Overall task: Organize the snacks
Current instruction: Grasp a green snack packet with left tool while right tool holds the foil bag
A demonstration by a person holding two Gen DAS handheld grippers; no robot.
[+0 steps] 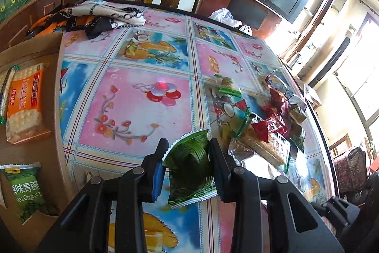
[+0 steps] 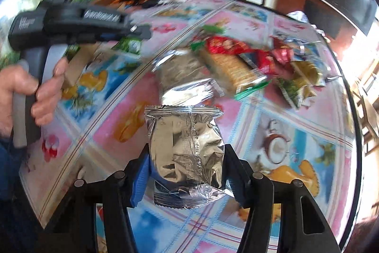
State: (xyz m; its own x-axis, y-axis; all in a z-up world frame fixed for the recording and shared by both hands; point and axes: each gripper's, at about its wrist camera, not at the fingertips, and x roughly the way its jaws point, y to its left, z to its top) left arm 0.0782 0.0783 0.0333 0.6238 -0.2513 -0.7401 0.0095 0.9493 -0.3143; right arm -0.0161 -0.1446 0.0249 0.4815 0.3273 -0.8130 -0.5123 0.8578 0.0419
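Jaws around silver packet (image 2: 187, 153)

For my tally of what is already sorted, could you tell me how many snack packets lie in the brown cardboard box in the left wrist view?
2 fully visible: an orange cracker packet and a green pea packet; a third's edge peeks in, others may be hidden.
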